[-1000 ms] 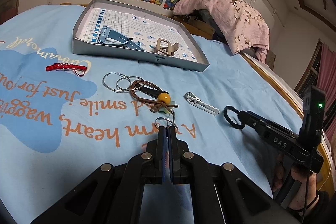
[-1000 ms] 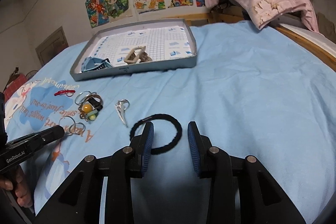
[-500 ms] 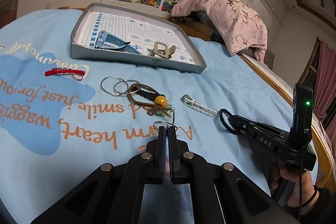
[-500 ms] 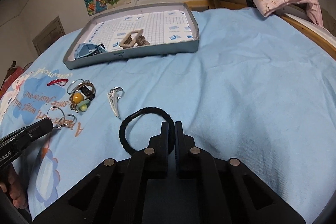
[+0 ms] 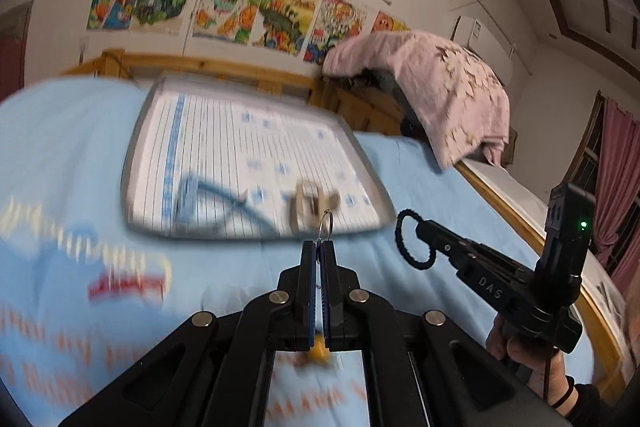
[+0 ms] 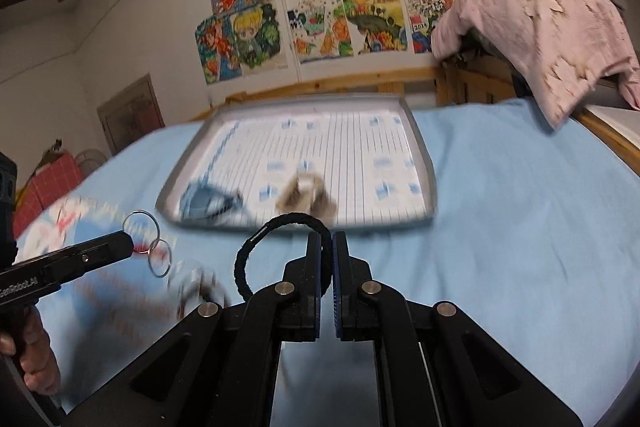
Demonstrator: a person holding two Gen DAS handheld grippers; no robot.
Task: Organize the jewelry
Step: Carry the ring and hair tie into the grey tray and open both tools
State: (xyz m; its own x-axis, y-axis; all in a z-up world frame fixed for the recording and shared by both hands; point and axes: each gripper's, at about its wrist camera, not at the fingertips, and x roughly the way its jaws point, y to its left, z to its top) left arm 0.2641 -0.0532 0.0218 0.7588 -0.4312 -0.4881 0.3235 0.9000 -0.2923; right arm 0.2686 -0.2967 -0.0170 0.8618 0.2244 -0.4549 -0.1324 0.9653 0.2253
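Observation:
My left gripper (image 5: 319, 247) is shut on thin linked silver rings (image 5: 326, 225) and holds them in the air; from the right wrist view the rings (image 6: 150, 241) hang at its tip (image 6: 126, 245). My right gripper (image 6: 327, 241) is shut on a black braided hair tie (image 6: 256, 247), lifted above the bed; it also shows in the left wrist view (image 5: 414, 241). The grey tray (image 5: 256, 231) with grid lining lies ahead, holding a blue strap (image 5: 192, 195) and a beige clip (image 5: 310, 201).
A red cord (image 5: 126, 285) and an orange-bead bracelet (image 5: 318, 349) lie on the blue bedspread near me. A pink garment (image 6: 536, 27) hangs over the wooden bed frame at the right. Posters cover the wall behind the tray.
Both grippers have lifted their items off the bedspread and moved toward the tray. The right gripper closed on the hair tie one second ago.

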